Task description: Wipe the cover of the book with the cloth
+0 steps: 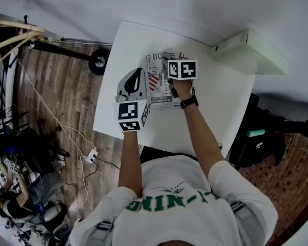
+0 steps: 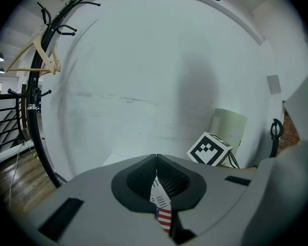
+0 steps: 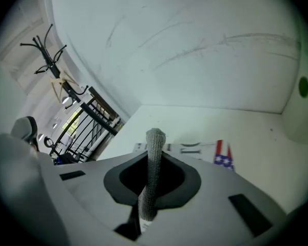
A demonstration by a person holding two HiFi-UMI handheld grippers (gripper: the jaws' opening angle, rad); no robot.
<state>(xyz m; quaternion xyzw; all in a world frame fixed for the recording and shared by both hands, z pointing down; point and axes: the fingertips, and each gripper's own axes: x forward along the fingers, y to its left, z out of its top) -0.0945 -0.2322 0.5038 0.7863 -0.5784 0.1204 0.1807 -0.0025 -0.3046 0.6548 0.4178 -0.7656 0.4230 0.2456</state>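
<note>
The head view looks steeply down from overhead onto the white table [image 1: 215,111]. Each gripper view sits low and close, facing the far wall [image 2: 143,60]; the right one angles left. All three share the book [image 1: 159,97].

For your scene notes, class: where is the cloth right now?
In the right gripper view, the cloth stands pinched in the shut jaws of the right gripper, over the book on the table.
</note>
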